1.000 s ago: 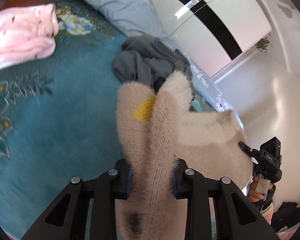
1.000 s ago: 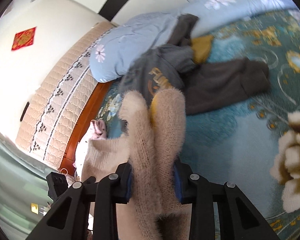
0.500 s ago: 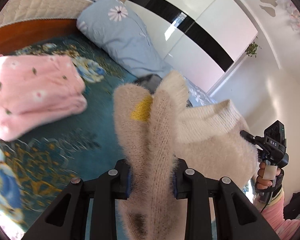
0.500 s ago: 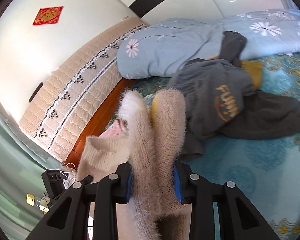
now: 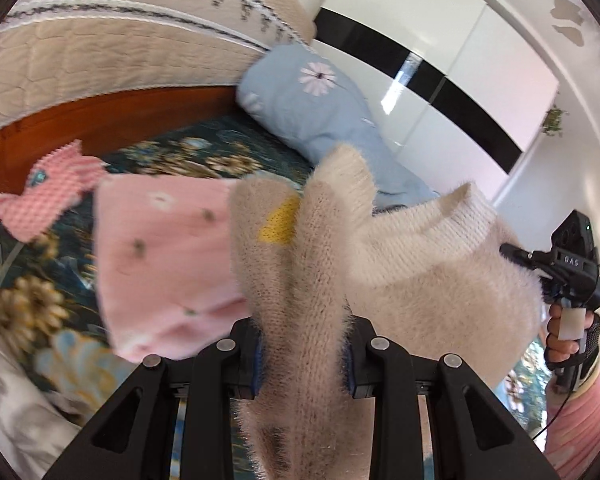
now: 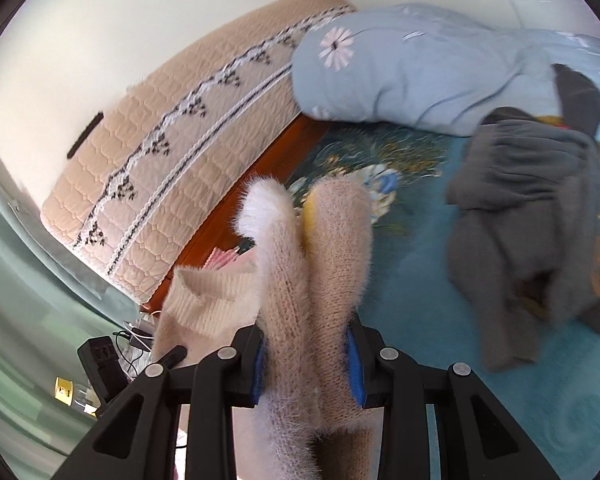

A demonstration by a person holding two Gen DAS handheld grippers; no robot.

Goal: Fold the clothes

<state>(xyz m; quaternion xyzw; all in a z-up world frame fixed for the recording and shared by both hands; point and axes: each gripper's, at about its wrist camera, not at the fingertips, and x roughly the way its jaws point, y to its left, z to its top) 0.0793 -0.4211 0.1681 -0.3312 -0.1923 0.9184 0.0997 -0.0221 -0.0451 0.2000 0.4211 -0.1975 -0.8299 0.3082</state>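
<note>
From the left wrist camera, the left gripper [image 5: 305, 364] has its jaws clamped on a bunched fold of the fuzzy beige sweater [image 5: 420, 276], which fills the centre of the frame and stretches to the right edge, where the right gripper [image 5: 516, 254] meets it. A folded pink garment [image 5: 160, 264] lies at centre left on the teal floral bedspread [image 5: 32, 300], somewhat blurred.

From the right wrist camera, the right gripper [image 6: 307, 364] pinches another fold of the sweater [image 6: 320, 264] at lower centre. A dark grey heap of clothes [image 6: 536, 216] sits at right, apparently just below the blue pillow [image 6: 412, 68].
</note>
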